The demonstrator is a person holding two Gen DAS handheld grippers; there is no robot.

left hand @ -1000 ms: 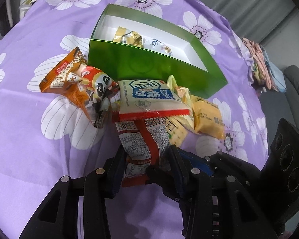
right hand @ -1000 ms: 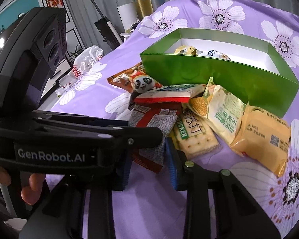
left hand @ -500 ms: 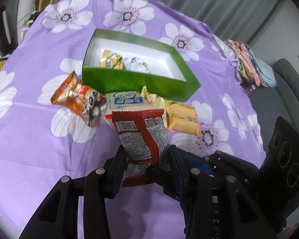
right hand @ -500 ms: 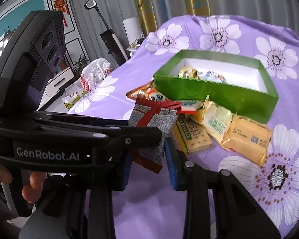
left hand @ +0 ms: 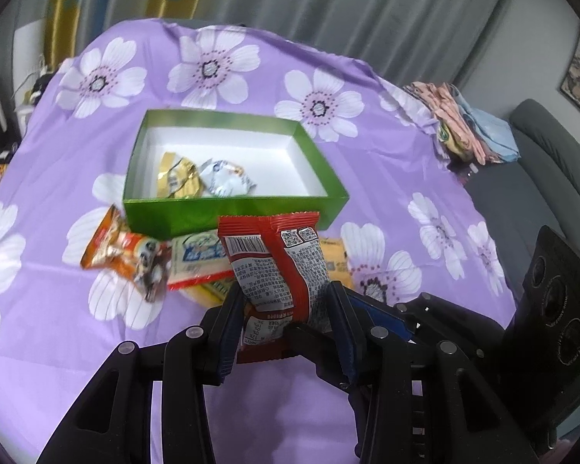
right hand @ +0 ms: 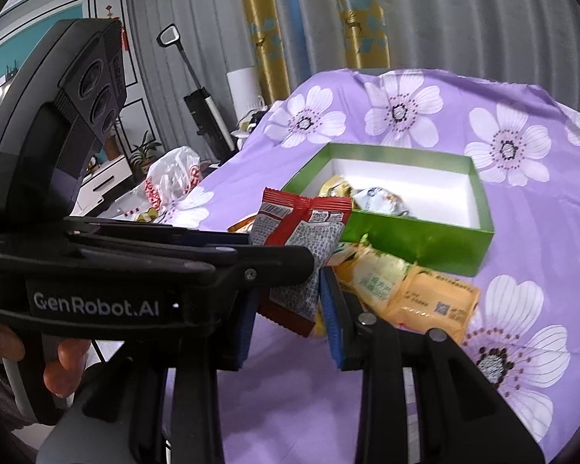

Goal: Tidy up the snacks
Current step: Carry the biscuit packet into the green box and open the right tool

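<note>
Left wrist view: the left hand-held gripper (left hand: 286, 301) pinches the red snack packet (left hand: 278, 259) by its lower half, lifted clear just in front of the green box (left hand: 232, 208), likely so it can drop in beside the two wrapped snacks (left hand: 201, 176) there. The right hand-held gripper (right hand: 290, 309) seems empty, jaws partly spread, with the packet ahead. Loose packets (left hand: 135, 251) lie against the box's near wall.

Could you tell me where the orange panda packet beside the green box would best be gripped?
Probably by the crimped end of the orange panda packet that points away from the green box. That flat seam lies clear on the purple cloth, so come from the open left side in the left wrist view; the other end abuts neighbouring packets.
</note>
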